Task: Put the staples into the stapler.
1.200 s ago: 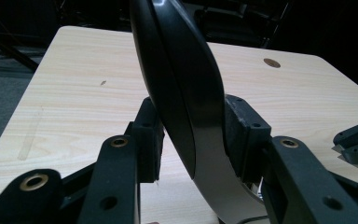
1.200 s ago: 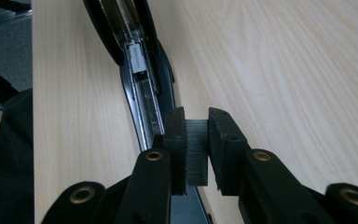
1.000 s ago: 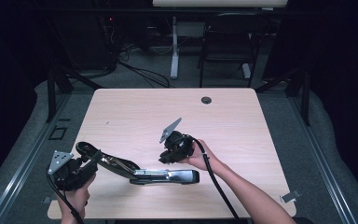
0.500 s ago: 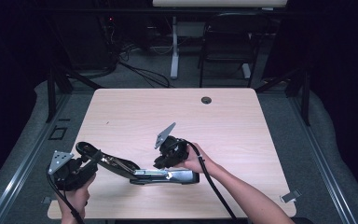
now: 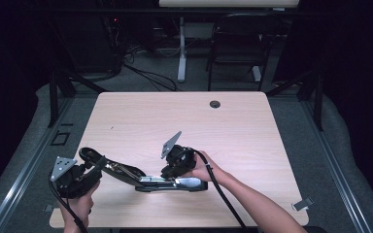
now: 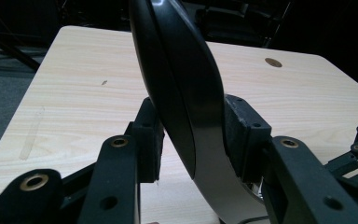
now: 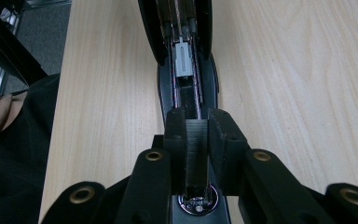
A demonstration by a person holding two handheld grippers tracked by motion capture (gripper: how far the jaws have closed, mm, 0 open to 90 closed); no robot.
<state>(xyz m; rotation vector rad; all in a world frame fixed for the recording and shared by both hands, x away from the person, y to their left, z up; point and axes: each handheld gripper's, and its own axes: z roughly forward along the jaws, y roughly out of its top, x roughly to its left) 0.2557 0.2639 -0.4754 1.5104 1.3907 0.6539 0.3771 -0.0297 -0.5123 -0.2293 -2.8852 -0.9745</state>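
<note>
A: Where is the stapler on the table?

B: In the high view it lies near the front edge, around 6 o'clock of the tabletop, swung open. Its base sits flat and its black top arm lifts away toward 9 o'clock.

A: What holds the arm?

B: The left gripper, at about 8 o'clock. In the left gripper view its 2 jaws pinch the curved black arm from both sides, pads pressed against it.

A: And the right gripper?

B: It comes down over the base near the middle. In the right gripper view its jaws clamp a dark strip of staples directly over the open magazine channel, where a pale grey pusher sits at 12 o'clock.

A: Anything in the way?

B: The lifted arm fills the middle of the left gripper view and hides part of the tabletop behind it. Each gripper trails a black cable toward the front edge.

A: What else is around?

B: A round cable hole at 12 o'clock of the table, and a dark chair and a white desk leg beyond the far edge. A small grey clip lies on the floor at 4 o'clock.
</note>
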